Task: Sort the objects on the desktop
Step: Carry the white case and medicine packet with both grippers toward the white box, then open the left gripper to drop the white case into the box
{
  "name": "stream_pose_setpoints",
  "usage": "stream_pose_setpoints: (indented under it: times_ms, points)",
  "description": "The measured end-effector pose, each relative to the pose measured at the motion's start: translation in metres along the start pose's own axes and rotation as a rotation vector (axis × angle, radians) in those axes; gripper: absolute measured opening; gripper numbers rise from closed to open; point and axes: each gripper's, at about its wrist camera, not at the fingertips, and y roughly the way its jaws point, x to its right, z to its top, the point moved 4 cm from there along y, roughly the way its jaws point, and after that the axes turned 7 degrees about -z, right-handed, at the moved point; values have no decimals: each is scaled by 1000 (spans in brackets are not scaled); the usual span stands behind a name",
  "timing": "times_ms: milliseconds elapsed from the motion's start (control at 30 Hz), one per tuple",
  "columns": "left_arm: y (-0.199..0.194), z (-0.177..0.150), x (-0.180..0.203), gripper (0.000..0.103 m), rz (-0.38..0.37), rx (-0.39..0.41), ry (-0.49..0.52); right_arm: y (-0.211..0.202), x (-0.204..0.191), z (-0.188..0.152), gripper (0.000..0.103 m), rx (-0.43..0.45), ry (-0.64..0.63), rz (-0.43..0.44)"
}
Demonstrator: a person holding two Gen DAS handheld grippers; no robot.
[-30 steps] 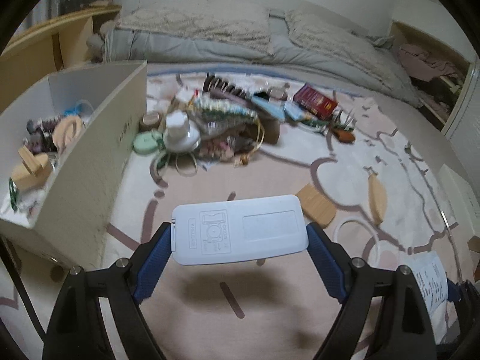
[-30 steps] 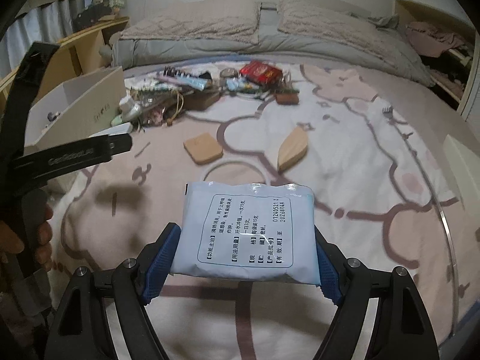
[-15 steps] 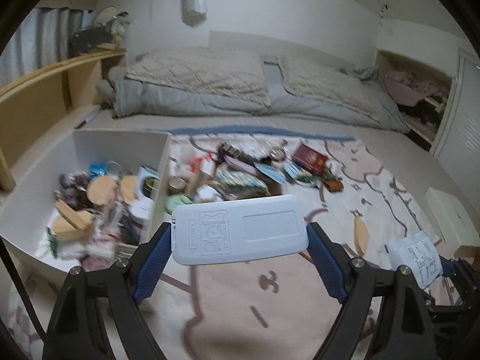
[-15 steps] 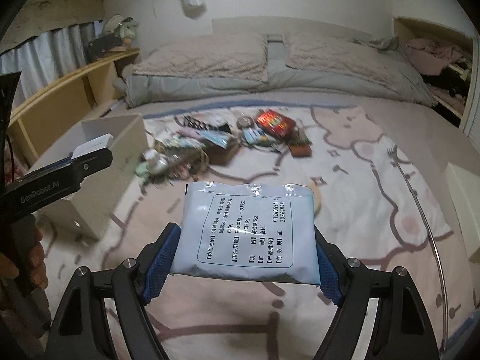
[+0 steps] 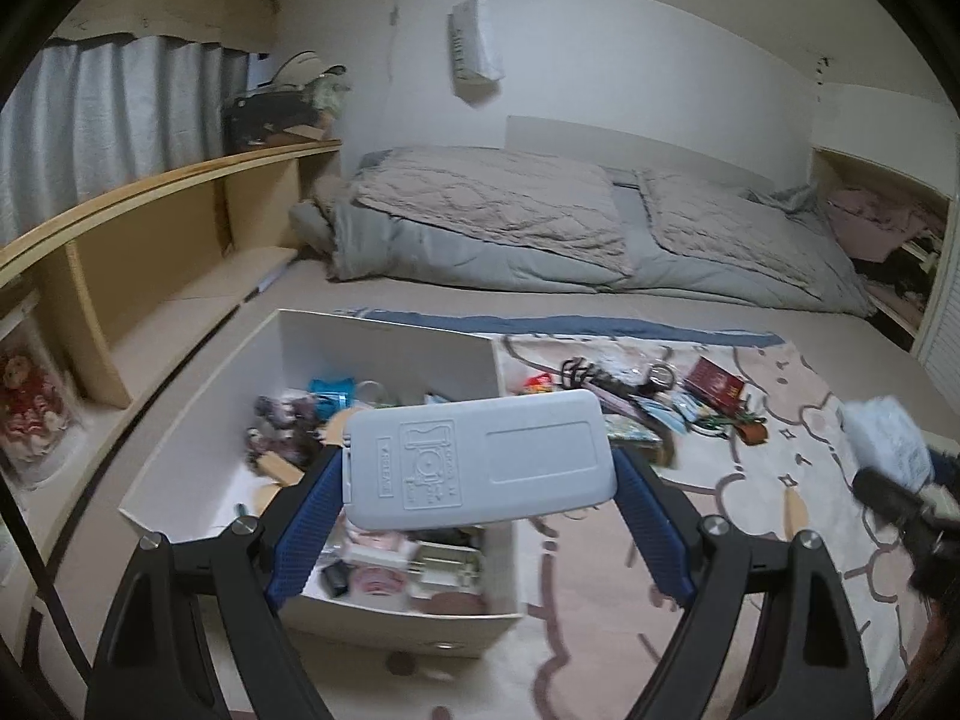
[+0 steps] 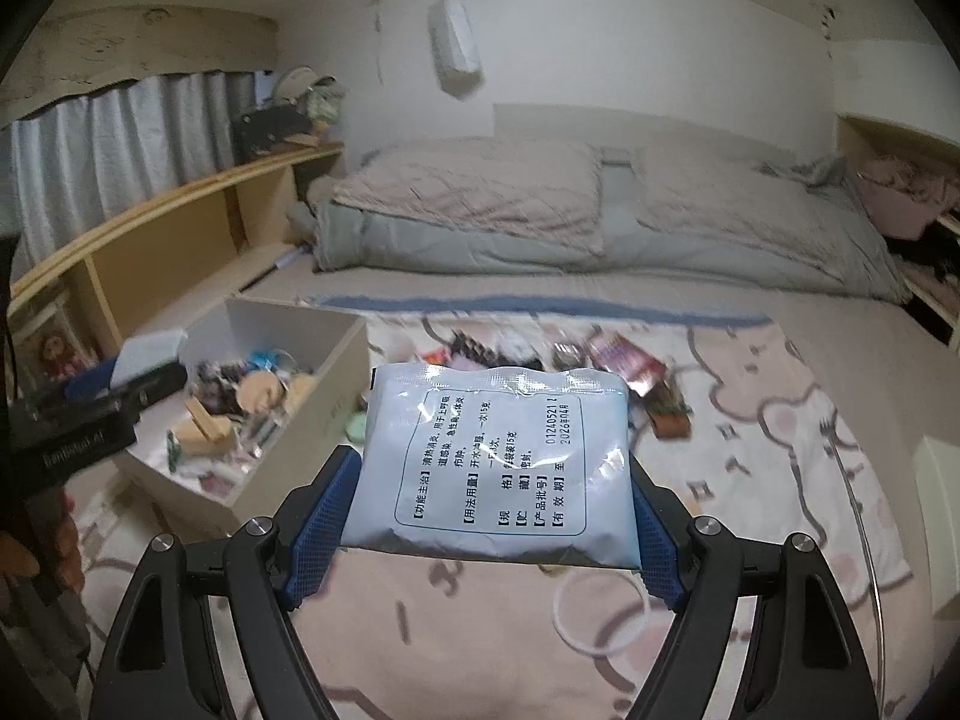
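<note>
The left gripper (image 5: 480, 468) pinches a flat white plastic case with an embossed lid (image 5: 480, 459) across its short ends, and hangs over the open white storage box (image 5: 384, 354), which is already crowded with small items. The right gripper (image 6: 489, 480) clamps a pale blue printed sachet (image 6: 492, 462) by its side edges, above the pink patterned blanket (image 6: 780, 480) on the bed, with the box at about ten o'clock from it.

The step in hand looks like dropping both items into the box. To do it well, I would lower the case close to the pile before spreading the jaws, so that it lands flat and does not bounce off the wall; the sachet should wait its turn, then cross over the near wall.

The left view looks down into the box and catches the right gripper's sachet blurred at three o'clock. The right view alone shows the sachet's print, a white ring (image 6: 600, 612) lying on the blanket beneath, and the person's hand (image 6: 42, 546) on the left tool.
</note>
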Motion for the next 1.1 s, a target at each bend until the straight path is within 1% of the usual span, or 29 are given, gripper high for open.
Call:
stream_pose_setpoints:
  times_ms: [167,300,533,633,733,867,1000,1100]
  points:
    - [-1,6,-25,88,46,-3,2,-4,-23,27,82,39,-2,49]
    - [5,6,-48,88,86,-21,-9,-2,-41,41,82,43,-15,94]
    - [22,3,-95,88,160,-86,-17,0,-71,44,82,17,-54,171]
    - [31,1,-113,88,169,-123,-50,2,-82,42,82,15,-72,189]
    - [39,-3,-128,88,178,-158,-62,2,-92,42,82,10,-86,208]
    - [56,-14,-146,88,164,-236,-96,5,-104,44,82,3,-106,220]
    - [69,-24,-156,88,166,-305,-92,9,-112,46,82,-12,-114,239]
    - [75,-27,-161,88,165,-334,-92,12,-119,47,82,-23,-125,250]
